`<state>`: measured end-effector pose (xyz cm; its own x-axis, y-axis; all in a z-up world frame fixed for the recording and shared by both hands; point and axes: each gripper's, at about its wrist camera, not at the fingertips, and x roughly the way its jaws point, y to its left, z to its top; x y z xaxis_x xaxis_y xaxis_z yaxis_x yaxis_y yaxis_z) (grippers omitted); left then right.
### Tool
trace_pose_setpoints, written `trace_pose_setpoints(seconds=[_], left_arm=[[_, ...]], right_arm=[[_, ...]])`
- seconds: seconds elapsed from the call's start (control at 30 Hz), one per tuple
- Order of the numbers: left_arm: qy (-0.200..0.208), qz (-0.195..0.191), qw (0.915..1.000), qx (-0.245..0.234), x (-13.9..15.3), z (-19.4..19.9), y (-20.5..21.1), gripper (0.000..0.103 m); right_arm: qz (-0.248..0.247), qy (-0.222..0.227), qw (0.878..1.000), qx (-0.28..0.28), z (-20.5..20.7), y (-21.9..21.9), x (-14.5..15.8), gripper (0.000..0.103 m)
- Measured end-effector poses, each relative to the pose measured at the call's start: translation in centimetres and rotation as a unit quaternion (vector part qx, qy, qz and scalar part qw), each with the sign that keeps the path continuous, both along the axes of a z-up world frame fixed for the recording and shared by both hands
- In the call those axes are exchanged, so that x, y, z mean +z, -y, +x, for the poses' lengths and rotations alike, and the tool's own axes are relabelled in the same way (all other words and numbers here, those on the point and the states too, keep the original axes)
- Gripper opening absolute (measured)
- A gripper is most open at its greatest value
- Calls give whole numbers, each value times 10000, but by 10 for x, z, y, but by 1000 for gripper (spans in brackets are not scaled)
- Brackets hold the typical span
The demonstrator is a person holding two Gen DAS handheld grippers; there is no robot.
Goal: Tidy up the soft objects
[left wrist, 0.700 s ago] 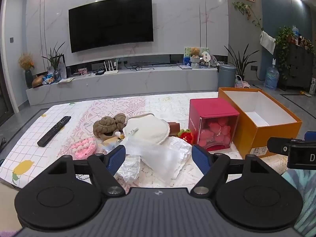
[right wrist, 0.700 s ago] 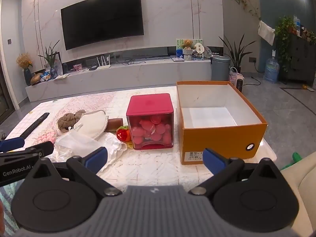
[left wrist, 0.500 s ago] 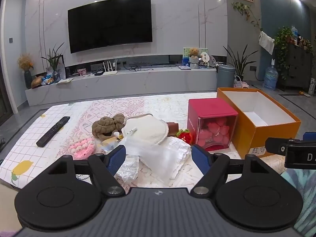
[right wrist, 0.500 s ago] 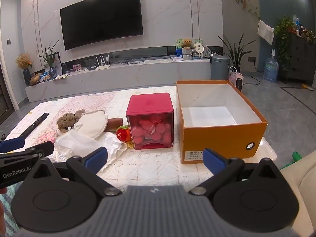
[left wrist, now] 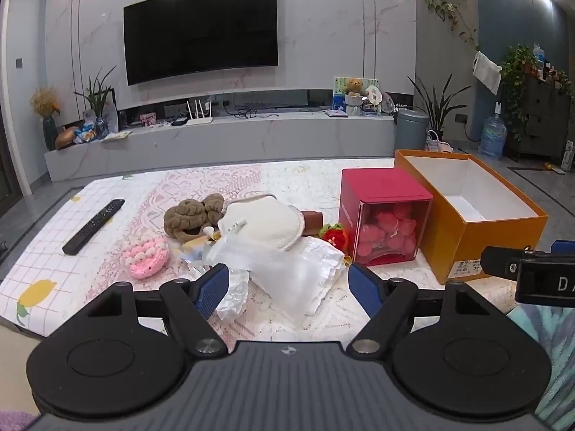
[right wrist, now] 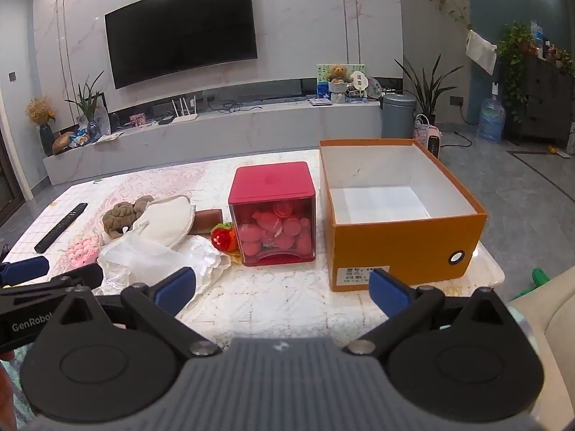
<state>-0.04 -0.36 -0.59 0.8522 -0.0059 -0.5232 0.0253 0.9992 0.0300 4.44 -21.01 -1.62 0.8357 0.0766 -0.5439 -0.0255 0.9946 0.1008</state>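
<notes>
Two claws, both spread wide & holding nothing. Left claw [left wrist: 288, 289] hangs over the near edge of the table [left wrist: 64, 248], just by the white cloth [left wrist: 287, 269]. Right claw [right wrist: 282, 289] hangs in front of the orange box [right wrist: 402, 248], which is open. Soft stuff sits in a pile left of the red box [right wrist: 273, 212]: brown toy [left wrist: 190, 215], white pad [left wrist: 266, 222], pink knit [left wrist: 145, 260], red flower [left wrist: 334, 237]. Remote [left wrist: 94, 226] lies far left.
</notes>
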Motion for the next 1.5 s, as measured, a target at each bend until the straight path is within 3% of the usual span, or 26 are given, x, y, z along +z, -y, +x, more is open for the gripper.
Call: trace_pose_setpoints(seconds=[1.5], left_arm=[[-221,-232,9994,164,-6,3,-7,89]], right_arm=[[-96,-84,9999,11,-1,-8,-3,100]])
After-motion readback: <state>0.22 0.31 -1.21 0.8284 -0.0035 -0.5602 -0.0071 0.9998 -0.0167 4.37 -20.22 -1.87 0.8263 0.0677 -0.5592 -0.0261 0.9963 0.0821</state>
